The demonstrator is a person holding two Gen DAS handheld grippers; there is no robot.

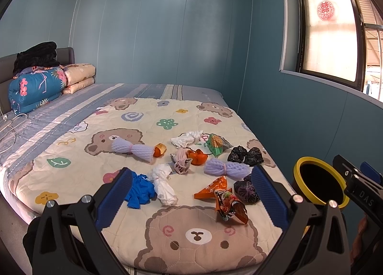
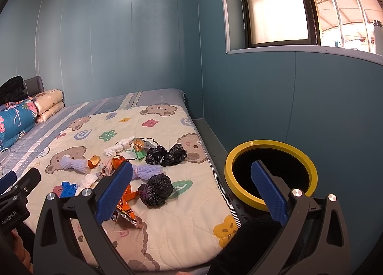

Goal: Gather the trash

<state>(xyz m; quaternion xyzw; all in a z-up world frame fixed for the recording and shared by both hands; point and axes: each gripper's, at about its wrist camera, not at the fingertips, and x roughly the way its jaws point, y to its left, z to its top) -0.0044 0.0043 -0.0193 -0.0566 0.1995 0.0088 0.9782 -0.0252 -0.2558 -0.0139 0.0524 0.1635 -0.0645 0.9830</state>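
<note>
Blue-padded left gripper (image 1: 191,193) hovers spread wide and empty above wrappers (image 1: 229,203) littering the bear quilt (image 1: 191,246); at three o'clock, off the mattress edge, the equally wide, empty right gripper (image 2: 191,191) nears the yellow-rimmed bin (image 2: 270,174).

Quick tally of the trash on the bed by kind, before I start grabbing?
Black bag bundles: 2
Purple foam nets: 2
White tissue wads: 2
Snack wrappers: 3
Orange peels: 2
Blue glove: 1
Beige cloth wad: 1
Total: 13
</note>
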